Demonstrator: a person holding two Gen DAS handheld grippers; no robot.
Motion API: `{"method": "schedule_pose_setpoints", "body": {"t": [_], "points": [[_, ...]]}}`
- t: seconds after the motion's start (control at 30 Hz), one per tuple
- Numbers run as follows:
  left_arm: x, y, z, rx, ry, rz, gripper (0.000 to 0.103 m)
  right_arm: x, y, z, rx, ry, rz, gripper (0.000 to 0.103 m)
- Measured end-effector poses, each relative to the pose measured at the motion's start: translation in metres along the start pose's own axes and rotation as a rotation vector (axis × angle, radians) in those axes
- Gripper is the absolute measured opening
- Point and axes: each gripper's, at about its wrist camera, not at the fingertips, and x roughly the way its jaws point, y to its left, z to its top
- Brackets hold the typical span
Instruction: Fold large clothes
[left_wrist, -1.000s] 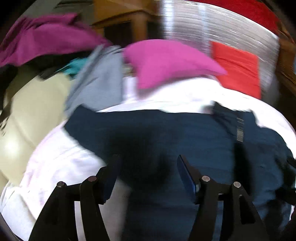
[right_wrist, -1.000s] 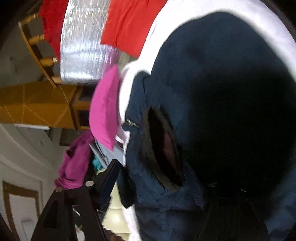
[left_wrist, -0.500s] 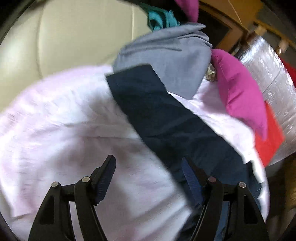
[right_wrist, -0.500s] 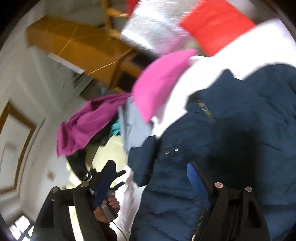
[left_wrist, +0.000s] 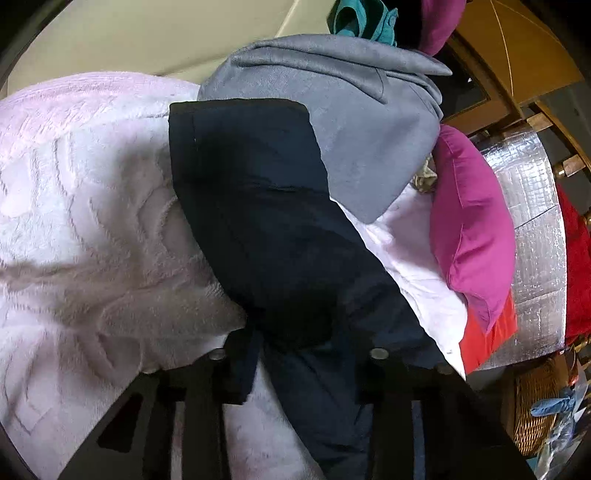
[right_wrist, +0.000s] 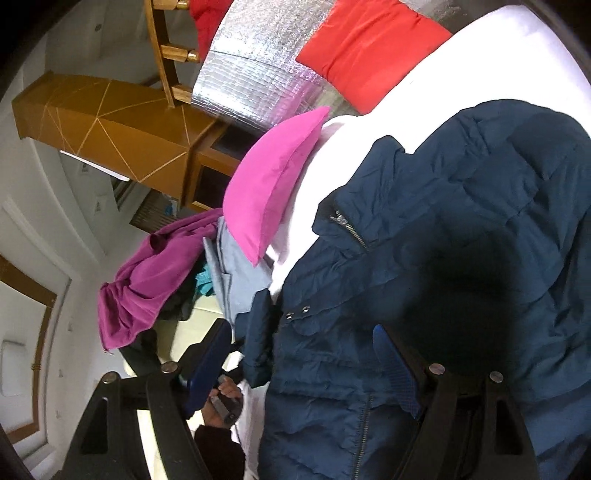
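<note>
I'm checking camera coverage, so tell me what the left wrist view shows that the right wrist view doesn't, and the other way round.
Only the left wrist view shows the textured pale pink blanket and the woven wicker basket. Only the right wrist view shows the navy padded jacket's zipper, snap buttons and the open right hand-held gripper. Both show the navy padded jacket, bright pink cushion, folded grey garment, red cushion and silver foil sheet.
</note>
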Motion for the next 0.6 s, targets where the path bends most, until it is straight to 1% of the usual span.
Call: {"method": "schedule_pose_setpoints", "body": {"t": [0.03,0.07,0.13,0.2,0.3,0.4,0.43,0.5,0.53,0.6], "points": [[0.001,-0.002,0.001,-0.003,-0.01,-0.009,0.027,-0.001,-0.001,0.001,0.005,-0.004,-0.002,0.082],[0.001,-0.004,0.001,0.004,-0.014,-0.012,0.023,-0.003,-0.003,0.002,0.014,-0.013,-0.005,0.082],[-0.004,-0.016,-0.001,0.048,-0.033,-0.004,0.018,-0.007,-0.006,0.004,0.027,-0.031,-0.014,0.082],[-0.01,-0.033,-0.005,0.107,-0.049,-0.006,0.016,-0.012,-0.008,0.004,0.039,-0.049,-0.023,0.082],[-0.026,-0.064,-0.016,0.195,-0.073,-0.033,0.013,-0.023,-0.01,0.006,0.057,-0.072,-0.018,0.082],[-0.049,-0.108,-0.041,0.311,-0.11,-0.071,0.013,-0.035,-0.011,0.007,0.065,-0.1,-0.018,0.082],[-0.06,-0.126,-0.054,0.354,-0.116,-0.106,0.012,-0.04,-0.012,0.008,0.07,-0.108,-0.017,0.082],[-0.073,-0.153,-0.079,0.426,-0.113,-0.155,0.012,-0.047,-0.016,0.009,0.084,-0.122,-0.016,0.082],[-0.079,-0.17,-0.098,0.478,-0.108,-0.177,0.012,-0.051,-0.018,0.009,0.093,-0.128,-0.016,0.082],[-0.083,-0.195,-0.129,0.56,-0.087,-0.205,0.012,-0.058,-0.023,0.01,0.109,-0.14,-0.018,0.082]]}}
